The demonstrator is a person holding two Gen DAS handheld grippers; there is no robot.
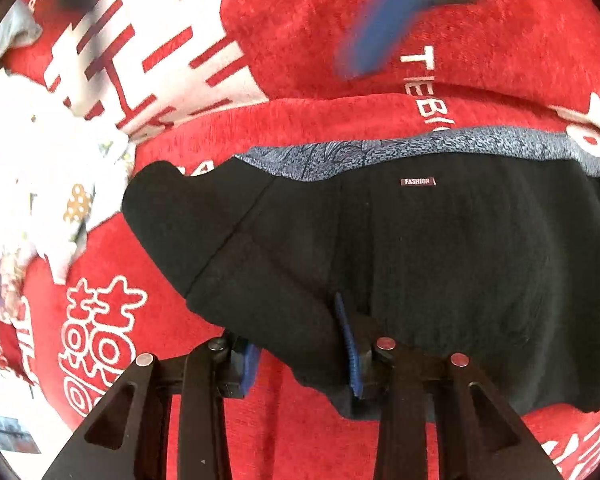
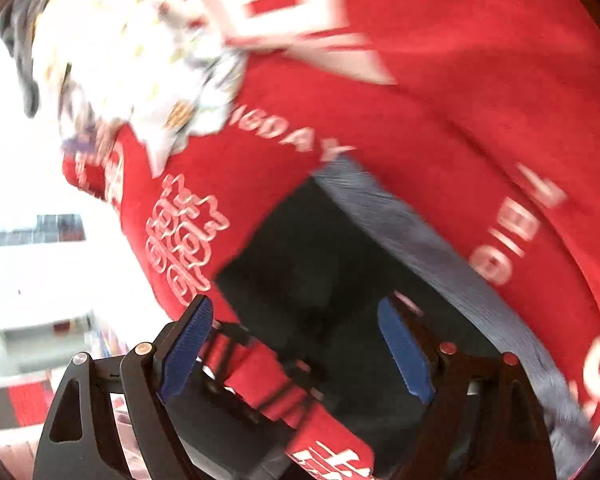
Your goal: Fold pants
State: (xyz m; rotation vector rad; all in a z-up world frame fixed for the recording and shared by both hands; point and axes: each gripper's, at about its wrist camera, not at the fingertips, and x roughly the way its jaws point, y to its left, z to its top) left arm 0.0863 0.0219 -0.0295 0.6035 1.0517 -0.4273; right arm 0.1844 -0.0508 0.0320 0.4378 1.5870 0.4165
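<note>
Black pants (image 1: 440,248) with a small "FASHION" label lie folded on the red blanket (image 1: 300,32), on top of a blue-grey patterned cloth (image 1: 380,148). My left gripper (image 1: 300,352) is low at the pants' near edge, its jaws wide apart with a bulge of black fabric between the blue pads (image 1: 350,350); it is open. The right gripper (image 1: 384,20) shows as a blue blur above the blanket at the top. In the right wrist view my right gripper (image 2: 300,352) is open and empty above the pants (image 2: 320,264), which are motion-blurred.
A white patterned cloth heap (image 1: 40,184) lies at the left of the blanket, also in the right wrist view (image 2: 132,52). The blanket's edge (image 2: 140,240) drops to a bright floor at the left. The blue-grey cloth (image 2: 420,232) runs beside the pants.
</note>
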